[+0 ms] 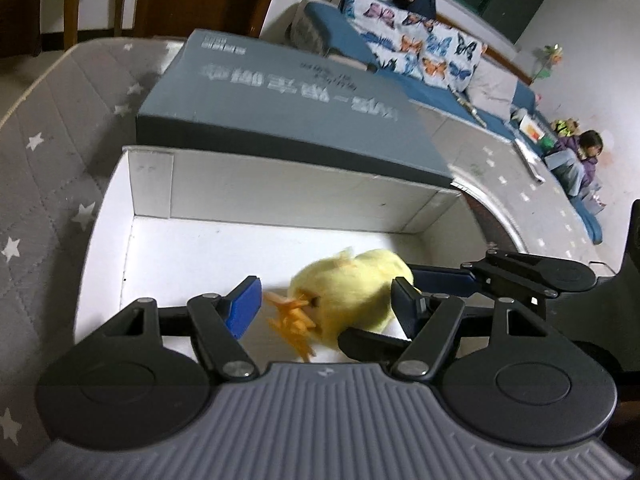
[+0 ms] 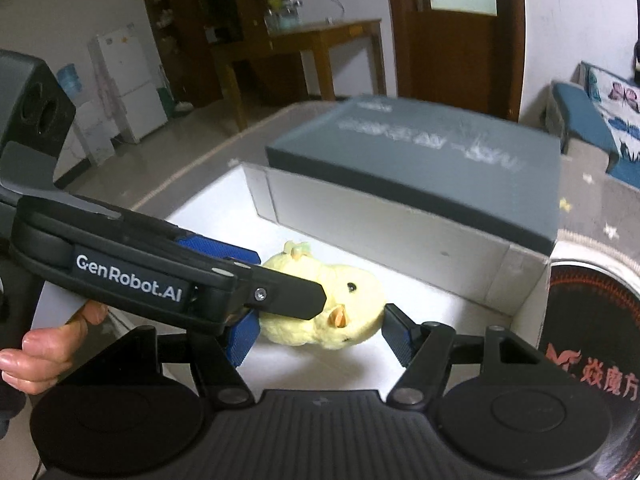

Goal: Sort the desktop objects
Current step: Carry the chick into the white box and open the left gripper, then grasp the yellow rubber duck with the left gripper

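Left wrist view: the left tongs (image 1: 324,308) reach down into an open white box (image 1: 280,196) that rests on a grey quilted cover printed with white stars (image 1: 48,152). A grey-blue lid (image 1: 280,100) with pale lettering lies across the far wall of the box. The task's thing, a yellow plush chick (image 1: 352,284) with orange feet, is inside the box, in its near part, between the two blue pads. The left tongs stand spread: the pad on the picture's left (image 1: 240,308) is apart from the chick's body, with only the orange feet near it, while the opposite pad (image 1: 404,312) lies against the plush. The chick is blurred here.

Right wrist view: the right tongs (image 2: 318,338) pinch the same chick (image 2: 360,308), one pad against each side of its body. The left tongs cross in from the picture's left, one black finger lying over the chick's front; a hand (image 2: 40,356) grips their handle. A round black tin with red lettering (image 2: 592,360) stands just beside the box's right-hand wall.
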`<state>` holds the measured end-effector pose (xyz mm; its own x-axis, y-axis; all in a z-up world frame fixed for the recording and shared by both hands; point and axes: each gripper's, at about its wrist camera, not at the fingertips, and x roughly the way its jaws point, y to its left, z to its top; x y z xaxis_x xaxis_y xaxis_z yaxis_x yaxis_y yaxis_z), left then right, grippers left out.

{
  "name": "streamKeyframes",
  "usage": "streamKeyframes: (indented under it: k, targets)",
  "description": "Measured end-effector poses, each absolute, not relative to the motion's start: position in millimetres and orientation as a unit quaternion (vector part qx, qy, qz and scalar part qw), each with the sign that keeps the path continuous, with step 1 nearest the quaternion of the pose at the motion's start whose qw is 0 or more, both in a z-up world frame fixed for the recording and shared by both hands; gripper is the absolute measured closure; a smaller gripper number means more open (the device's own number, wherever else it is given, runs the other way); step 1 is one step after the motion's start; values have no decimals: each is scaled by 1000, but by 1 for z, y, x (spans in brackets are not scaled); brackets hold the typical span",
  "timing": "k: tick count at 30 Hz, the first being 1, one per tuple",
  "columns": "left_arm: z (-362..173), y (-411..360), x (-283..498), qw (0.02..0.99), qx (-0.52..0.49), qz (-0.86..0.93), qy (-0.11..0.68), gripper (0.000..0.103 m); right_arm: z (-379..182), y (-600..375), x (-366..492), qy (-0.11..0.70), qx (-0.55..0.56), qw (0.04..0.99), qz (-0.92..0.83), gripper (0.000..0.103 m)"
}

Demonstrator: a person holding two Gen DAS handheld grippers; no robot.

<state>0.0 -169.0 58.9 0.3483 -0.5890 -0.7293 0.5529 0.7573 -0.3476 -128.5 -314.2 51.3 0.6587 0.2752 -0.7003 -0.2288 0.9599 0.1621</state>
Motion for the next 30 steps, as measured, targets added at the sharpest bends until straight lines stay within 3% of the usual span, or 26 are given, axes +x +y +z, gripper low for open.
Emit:
streamKeyframes:
  k: [11, 15, 30]
  targets:
    - [64, -160, -3, 831, -10, -346, 435, 32, 44, -309, -128, 409, 17, 904, 120, 30]
    - [78, -153, -10, 837, -14, -355, 416, 32, 50, -311, -136, 403, 20, 908, 115, 18]
    - [106, -105, -93, 841, -13, -405, 359, 32, 85, -316, -212, 356, 11, 927, 120, 18]
